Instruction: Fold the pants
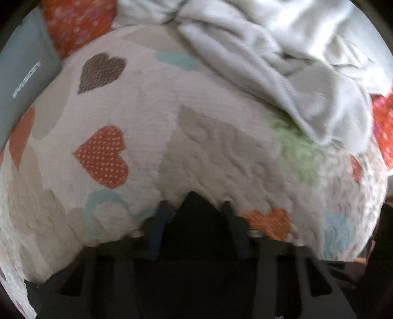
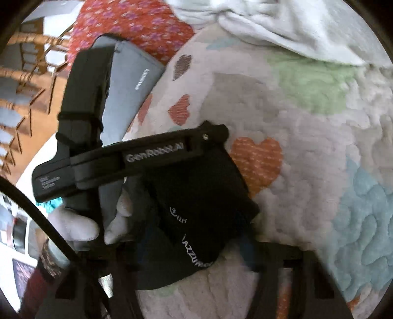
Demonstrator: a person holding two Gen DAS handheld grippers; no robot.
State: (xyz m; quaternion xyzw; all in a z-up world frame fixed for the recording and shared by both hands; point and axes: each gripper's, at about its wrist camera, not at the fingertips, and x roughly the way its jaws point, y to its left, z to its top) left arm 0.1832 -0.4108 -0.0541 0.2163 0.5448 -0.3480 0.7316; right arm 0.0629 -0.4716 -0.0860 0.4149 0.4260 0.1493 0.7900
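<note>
The black pants (image 2: pixel 203 193), bunched and with white lettering on them, lie on a quilt printed with hearts (image 2: pixel 307 152). In the left wrist view a peak of the black pants (image 1: pixel 194 216) stands between the fingers of my left gripper (image 1: pixel 195 207), which is shut on it. From the right wrist view the left gripper's black rail (image 2: pixel 152 153) shows across the pants, held by a white-gloved hand (image 2: pixel 76 228). My right gripper (image 2: pixel 196 254) is at the pants' near edge and shut on the cloth, which hides its left finger.
A white fleece heap (image 1: pixel 270 49) (image 2: pixel 294 24) lies at the quilt's far side. A grey pouch with white lettering (image 1: pixel 22 73) (image 2: pixel 132 81) and a red flowered cloth (image 1: pixel 76 22) (image 2: pixel 135 27) sit at the far left. Wooden chairs (image 2: pixel 29 73) stand beyond.
</note>
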